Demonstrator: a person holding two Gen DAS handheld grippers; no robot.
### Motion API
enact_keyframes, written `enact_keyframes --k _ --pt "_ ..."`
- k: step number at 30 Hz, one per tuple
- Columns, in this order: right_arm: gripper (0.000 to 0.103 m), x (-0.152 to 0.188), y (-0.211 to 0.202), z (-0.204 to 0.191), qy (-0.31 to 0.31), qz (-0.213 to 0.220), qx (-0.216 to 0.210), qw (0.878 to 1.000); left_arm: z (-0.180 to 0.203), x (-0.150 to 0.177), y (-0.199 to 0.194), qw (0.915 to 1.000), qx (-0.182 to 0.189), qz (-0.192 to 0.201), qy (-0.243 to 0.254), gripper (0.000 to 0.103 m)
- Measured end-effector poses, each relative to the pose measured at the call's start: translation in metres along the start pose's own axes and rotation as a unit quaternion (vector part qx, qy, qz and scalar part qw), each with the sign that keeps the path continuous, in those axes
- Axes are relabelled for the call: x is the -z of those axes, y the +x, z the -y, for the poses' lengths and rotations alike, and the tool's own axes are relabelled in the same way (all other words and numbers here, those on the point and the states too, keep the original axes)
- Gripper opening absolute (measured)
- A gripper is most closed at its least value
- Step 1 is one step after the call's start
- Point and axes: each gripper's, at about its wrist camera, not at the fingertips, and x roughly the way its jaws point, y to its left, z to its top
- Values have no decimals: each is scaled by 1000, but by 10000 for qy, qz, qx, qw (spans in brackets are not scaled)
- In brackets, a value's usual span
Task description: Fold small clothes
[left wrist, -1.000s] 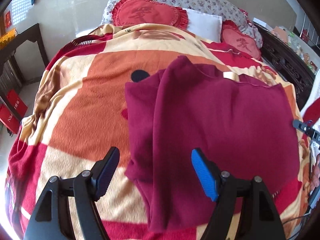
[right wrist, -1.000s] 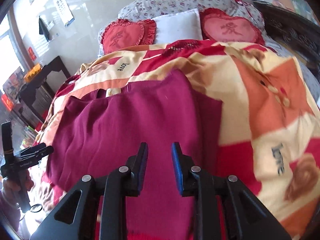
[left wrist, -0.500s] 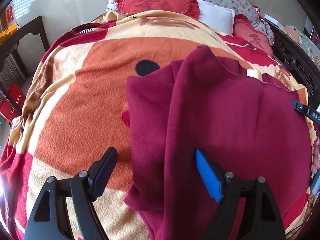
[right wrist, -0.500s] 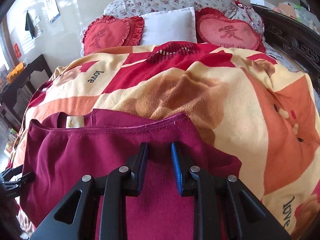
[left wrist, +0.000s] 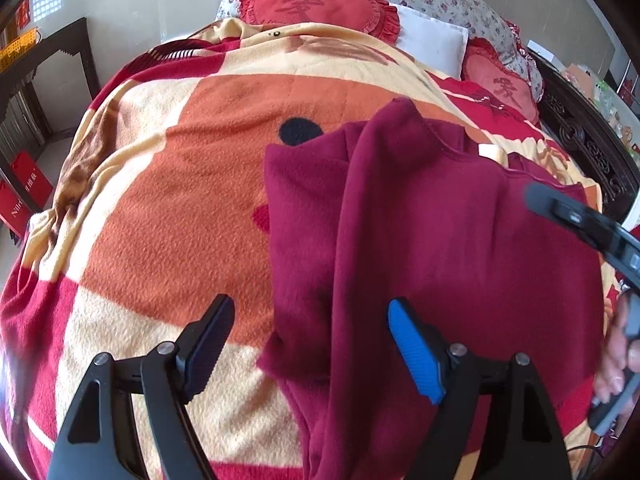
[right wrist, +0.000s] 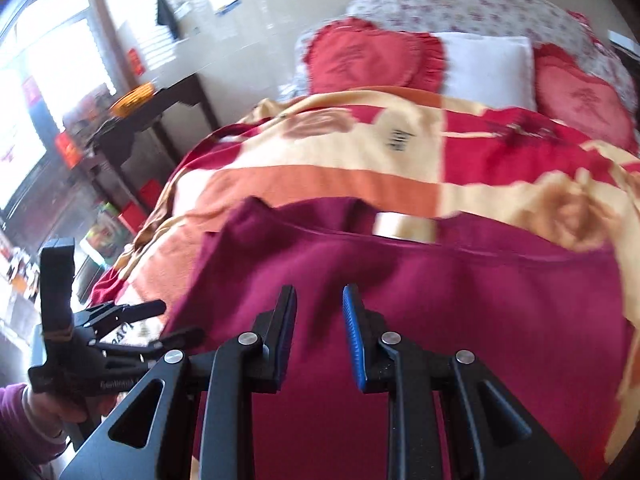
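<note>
A dark red knit garment (left wrist: 440, 240) lies flat on the bed blanket, its left part folded over onto the body, with a pale neck label (left wrist: 490, 152) at its far edge. My left gripper (left wrist: 308, 344) is wide open and empty, low over the garment's near left edge. My right gripper (right wrist: 320, 328) hangs above the garment (right wrist: 440, 300) with its jaws a narrow gap apart and nothing between them. The right gripper's body shows at the right of the left wrist view (left wrist: 580, 220). The left gripper shows at the left of the right wrist view (right wrist: 120, 316).
The bed carries an orange, red and cream blanket (left wrist: 180, 200). Red heart cushions (left wrist: 316, 4) and a white pillow (right wrist: 488, 68) lie at the head. A dark side table (right wrist: 152, 116) stands left of the bed. A dark carved bed frame (left wrist: 592, 148) runs along the right.
The left gripper moved slightly forward over the garment's left edge and stayed open. The right gripper swung left, its view now blurred and aimed at the neckline and the left gripper.
</note>
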Motion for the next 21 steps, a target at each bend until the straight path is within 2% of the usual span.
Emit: enact_keyframes --k 4,7,11,14,19,21 --pt "7 -16 36 -36 -356 -91 -301 9989 -8 9 -4 9997 75 -47 -208 83" --pt "7 -27 66 -52 -466 -260 -336 9980 -10 16 2 9997 53 -134 -216 83" --pt "4 -37 100 -60 -332 -395 -249 9984 -14 22 7 9991 136 -176 -351 84" --pt "4 -37 130 -52 47 -774 -133 9969 -16 23 7 9989 186 -153 -412 85" --pt "4 -38 121 -43 441 -745 -366 9956 -21 27 7 9981 322 -143 -496 86" --pt "10 -39 114 -45 568 -813 -499 9938 -23 30 5 9975 400 -110 -576 86"
